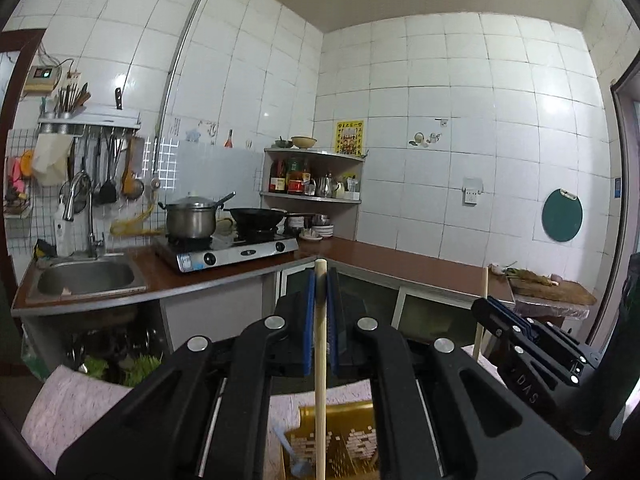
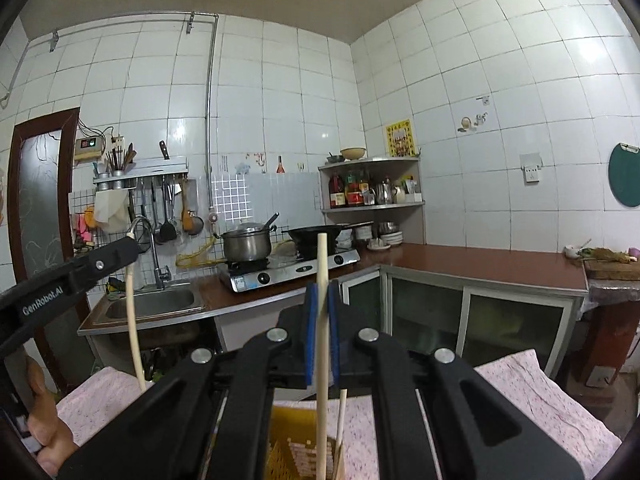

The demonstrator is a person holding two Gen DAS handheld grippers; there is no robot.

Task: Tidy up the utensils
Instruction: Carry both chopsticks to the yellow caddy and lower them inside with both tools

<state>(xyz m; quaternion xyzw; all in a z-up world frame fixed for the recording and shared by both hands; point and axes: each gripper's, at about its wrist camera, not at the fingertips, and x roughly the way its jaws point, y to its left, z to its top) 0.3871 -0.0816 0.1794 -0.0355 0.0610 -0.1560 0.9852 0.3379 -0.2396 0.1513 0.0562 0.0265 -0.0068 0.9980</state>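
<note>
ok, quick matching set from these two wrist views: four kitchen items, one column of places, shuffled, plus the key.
Items:
1. steel pot
2. black wok
3. green round board
4. sauce bottles

Places:
A. hanging on the right wall
B. corner shelf
C. stove's left burner
D. stove's right burner

Pairs: 1-C, 2-D, 3-A, 4-B

Both grippers point about level. The left gripper (image 1: 320, 280) has its fingers (image 1: 309, 312) clamped together; the right gripper (image 2: 322, 294) likewise. A hand (image 2: 48, 436) holds the left one's grip.
</note>
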